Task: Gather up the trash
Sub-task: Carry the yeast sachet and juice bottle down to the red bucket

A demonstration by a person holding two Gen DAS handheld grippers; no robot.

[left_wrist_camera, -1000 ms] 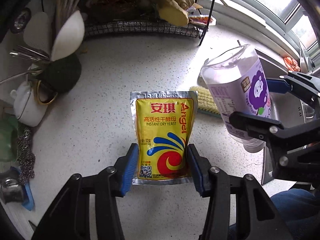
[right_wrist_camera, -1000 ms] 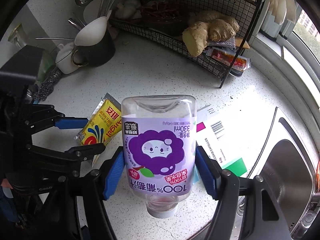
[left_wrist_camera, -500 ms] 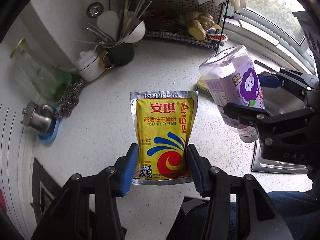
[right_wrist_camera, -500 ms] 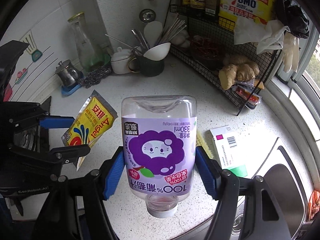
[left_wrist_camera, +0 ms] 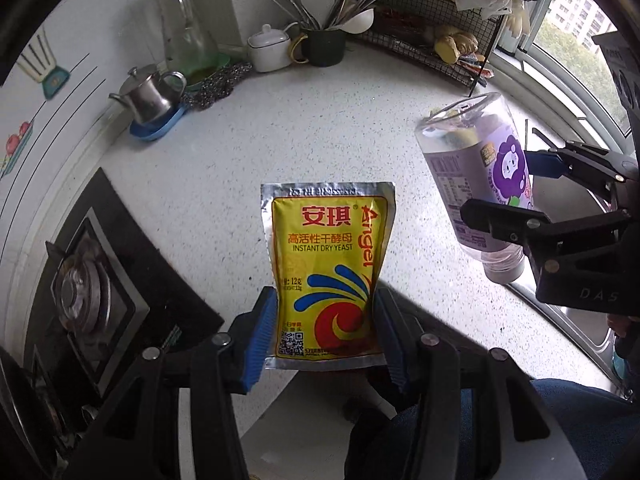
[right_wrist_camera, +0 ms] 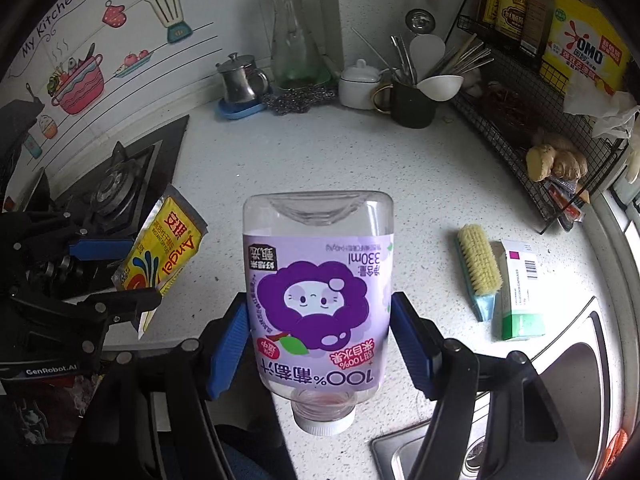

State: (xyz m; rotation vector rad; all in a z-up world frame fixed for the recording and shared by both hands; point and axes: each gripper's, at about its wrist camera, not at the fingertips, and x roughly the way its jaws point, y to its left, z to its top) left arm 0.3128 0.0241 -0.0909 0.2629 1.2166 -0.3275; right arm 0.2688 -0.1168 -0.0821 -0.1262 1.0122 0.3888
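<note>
A white speckled counter (right_wrist_camera: 320,160) runs between a black gas hob (right_wrist_camera: 120,184) on the left and a steel sink (right_wrist_camera: 576,392) on the right; a wire rack (right_wrist_camera: 532,120) stands in the window corner. The left gripper (left_wrist_camera: 324,332) pinches a yellow yeast packet (left_wrist_camera: 328,264) above the counter's edge; the right gripper (right_wrist_camera: 320,344) clamps an upturned purple juice bottle (right_wrist_camera: 316,304) — cap down, clear of the surface; a brush (right_wrist_camera: 478,268) and a small box (right_wrist_camera: 518,288) lie near the sink.

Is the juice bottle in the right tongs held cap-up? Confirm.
No, the juice bottle hangs upside down in the right tongs, white cap at the bottom.
</note>
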